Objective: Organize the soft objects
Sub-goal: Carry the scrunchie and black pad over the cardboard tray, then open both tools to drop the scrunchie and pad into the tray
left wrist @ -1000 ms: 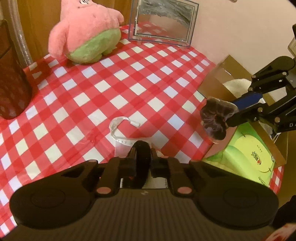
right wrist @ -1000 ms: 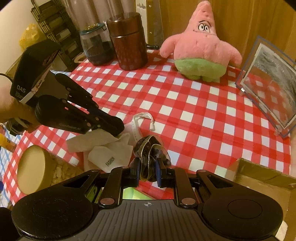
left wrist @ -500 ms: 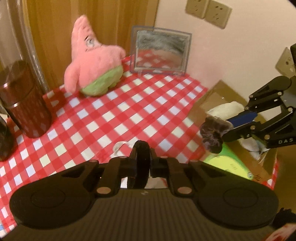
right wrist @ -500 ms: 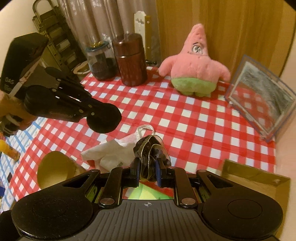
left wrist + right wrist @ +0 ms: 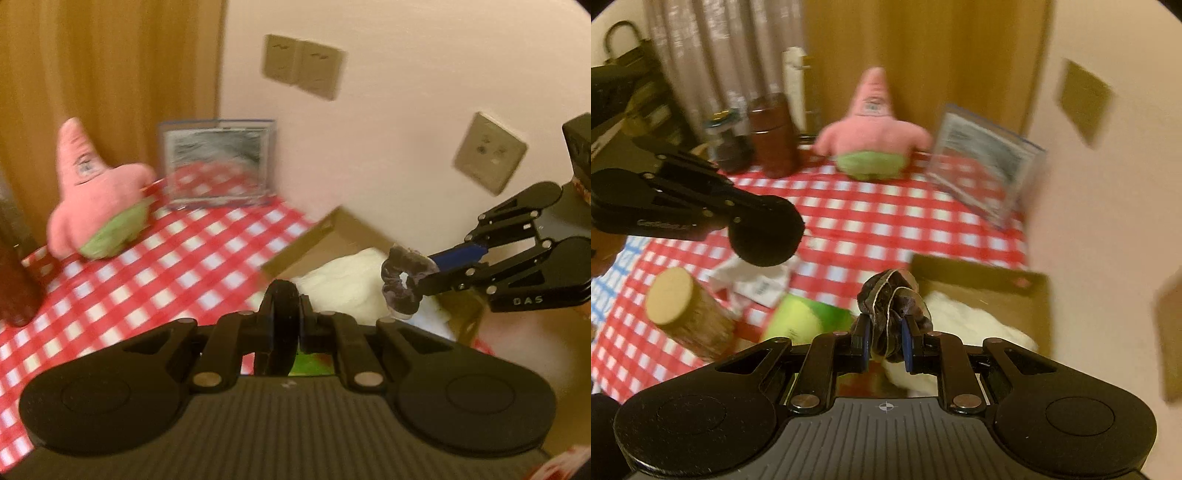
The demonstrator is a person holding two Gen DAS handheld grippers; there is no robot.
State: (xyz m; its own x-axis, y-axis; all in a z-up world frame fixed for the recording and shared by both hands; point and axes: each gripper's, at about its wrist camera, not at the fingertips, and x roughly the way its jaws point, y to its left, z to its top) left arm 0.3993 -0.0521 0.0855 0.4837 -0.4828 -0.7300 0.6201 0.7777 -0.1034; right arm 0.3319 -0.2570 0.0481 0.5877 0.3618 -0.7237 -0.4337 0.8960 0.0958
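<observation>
My right gripper [image 5: 885, 345] is shut on a dark scrunchie [image 5: 892, 302] and holds it in the air over the near edge of a cardboard box [image 5: 997, 280]. In the left wrist view the scrunchie [image 5: 400, 282] hangs from the right gripper [image 5: 413, 280] above a white soft item [image 5: 343, 284] lying in the box [image 5: 295, 251]. My left gripper [image 5: 282, 314] is shut and empty, raised above the table. A pink star plush [image 5: 96, 195] sits at the back of the red checked table [image 5: 166, 266]; it also shows in the right wrist view [image 5: 871, 136].
A clear picture frame [image 5: 982, 173] leans at the back right. Two dark jars [image 5: 772, 136] stand back left. A white cloth [image 5: 757, 280], a green tissue box [image 5: 801, 317] and a wooden cylinder [image 5: 687, 314] lie near the front left. Wall close on the right.
Both grippers have risen and swung right. The scrunchie has moved from above the table edge to over the cardboard box. Both views are blurred by motion.
</observation>
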